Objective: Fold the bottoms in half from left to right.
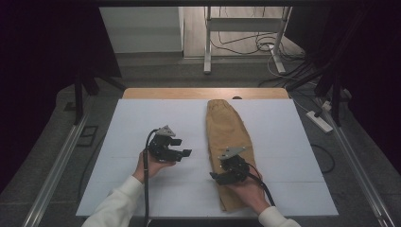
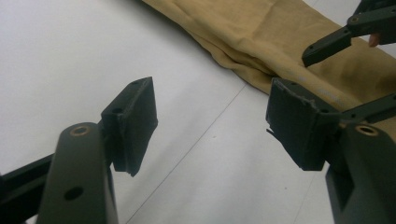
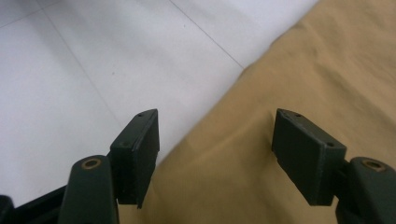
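A pair of tan trousers (image 1: 227, 127) lies folded lengthwise on the white sheet, waistband at the far end. My right gripper (image 1: 215, 178) hovers over the near part of the trousers at their left edge, jaws pointing left. In the right gripper view its jaws (image 3: 215, 144) stand open above the cloth edge (image 3: 303, 70), gripping nothing. My left gripper (image 1: 183, 146) is held over the bare sheet just left of the trousers, open and empty. The left gripper view looks past its own jaws (image 2: 210, 126) to the trousers (image 2: 261, 37) and the right gripper's fingers (image 2: 327, 46) beyond.
The white sheet (image 1: 142, 123) covers a wooden table whose far edge (image 1: 165, 93) shows. A power strip (image 1: 320, 120) and cables lie on the floor at the right. Metal stand legs (image 1: 208, 42) rise behind the table. Rails run along both sides.
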Motion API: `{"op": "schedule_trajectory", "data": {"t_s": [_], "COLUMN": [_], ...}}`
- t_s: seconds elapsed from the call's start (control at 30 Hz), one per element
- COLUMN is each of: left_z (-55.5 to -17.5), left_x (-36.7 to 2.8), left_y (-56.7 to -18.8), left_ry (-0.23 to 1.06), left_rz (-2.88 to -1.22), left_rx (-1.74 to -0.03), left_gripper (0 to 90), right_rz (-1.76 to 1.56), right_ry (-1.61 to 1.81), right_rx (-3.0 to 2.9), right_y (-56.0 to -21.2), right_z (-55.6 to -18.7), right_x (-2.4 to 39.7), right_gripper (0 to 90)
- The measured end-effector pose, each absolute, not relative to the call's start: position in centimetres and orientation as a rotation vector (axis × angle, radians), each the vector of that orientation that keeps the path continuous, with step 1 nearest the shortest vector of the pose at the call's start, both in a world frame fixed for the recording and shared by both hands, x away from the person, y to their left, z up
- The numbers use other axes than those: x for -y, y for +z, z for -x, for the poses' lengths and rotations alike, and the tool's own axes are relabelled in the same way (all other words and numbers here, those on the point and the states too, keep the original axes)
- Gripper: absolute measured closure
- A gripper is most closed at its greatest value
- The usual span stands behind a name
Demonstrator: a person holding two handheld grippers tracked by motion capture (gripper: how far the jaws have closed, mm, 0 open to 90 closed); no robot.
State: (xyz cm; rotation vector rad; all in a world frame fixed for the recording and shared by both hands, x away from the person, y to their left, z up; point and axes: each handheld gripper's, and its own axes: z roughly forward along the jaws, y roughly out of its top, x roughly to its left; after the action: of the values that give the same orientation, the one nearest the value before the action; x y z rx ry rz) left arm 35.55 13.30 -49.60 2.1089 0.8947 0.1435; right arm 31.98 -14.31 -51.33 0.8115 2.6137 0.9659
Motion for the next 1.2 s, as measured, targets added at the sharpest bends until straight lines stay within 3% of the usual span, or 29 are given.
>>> {"op": "schedule_trajectory", "data": {"t_s": [0.57, 1.0, 1.2], "left_z": [-35.6, -35.6, -35.6], "left_x": [-13.3, -13.1, -13.0], "left_y": [-49.8, -49.8, -49.9], "left_ry": [0.152, 0.155, 0.155], "left_rz": [-2.116, -2.117, -2.122], "left_rx": [-0.898, -0.902, -0.901], "left_gripper": [31.7, 30.9, 30.8], "right_rz": [-0.845, -0.872, -0.859], "right_ry": [0.831, 0.769, 0.740], "right_rx": [-2.596, -2.600, -2.595], "right_y": [-52.4, -51.8, -51.7], "right_z": [-33.0, -33.1, -33.2], "right_x": [13.2, 13.6, 13.5], "right_gripper": [31.8, 73.9, 82.2]}}
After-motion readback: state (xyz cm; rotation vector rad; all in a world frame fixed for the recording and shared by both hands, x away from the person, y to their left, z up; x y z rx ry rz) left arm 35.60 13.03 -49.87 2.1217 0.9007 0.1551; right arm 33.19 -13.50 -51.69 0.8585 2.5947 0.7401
